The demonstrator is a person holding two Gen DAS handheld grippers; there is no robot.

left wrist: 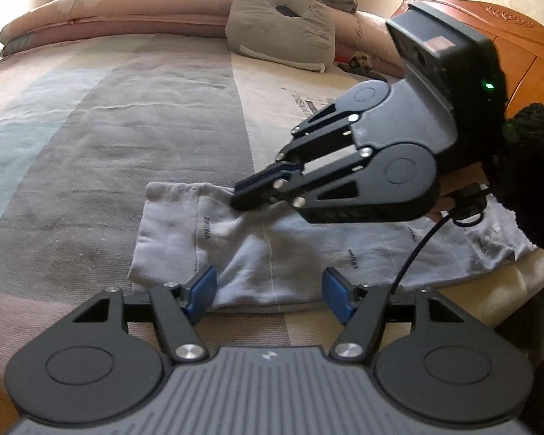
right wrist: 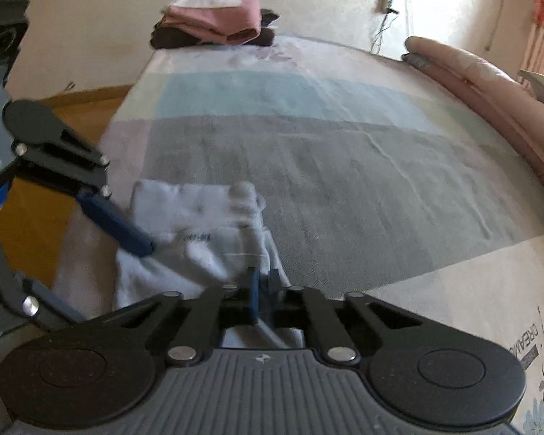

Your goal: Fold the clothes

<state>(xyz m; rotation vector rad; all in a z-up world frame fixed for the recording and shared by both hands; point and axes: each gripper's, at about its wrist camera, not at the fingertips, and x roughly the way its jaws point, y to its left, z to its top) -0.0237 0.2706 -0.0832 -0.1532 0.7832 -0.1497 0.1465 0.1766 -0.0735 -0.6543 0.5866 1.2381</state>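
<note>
The bed (left wrist: 108,137) carries everything: a striped sheet, a rolled quilt (left wrist: 101,18) and a grey cushion (left wrist: 279,32) at the far side, and in the right wrist view a stack (right wrist: 214,23) of folded clothes at a far corner. The garment (left wrist: 272,250), pale and printed with small lettering, lies long and partly folded near the bed's edge, where wooden floor (right wrist: 79,105) shows just beyond. The right gripper (left wrist: 252,195) has its fingers pressed together on a pinch of cloth at the garment's far edge; how many layers it has caught cannot be told, and if only the top one, a lift would probably peel the fold open instead of carrying it over. The left gripper (left wrist: 268,290) stands wide, its fingers (left wrist: 203,290) straddling the near edge without pressing. Should the right pull before the left clamps or pins, the whole garment may drag across the sheet, bunch, or slide off the edge. The right gripper's cable (left wrist: 417,250) trails over the cloth and could snag it.
</note>
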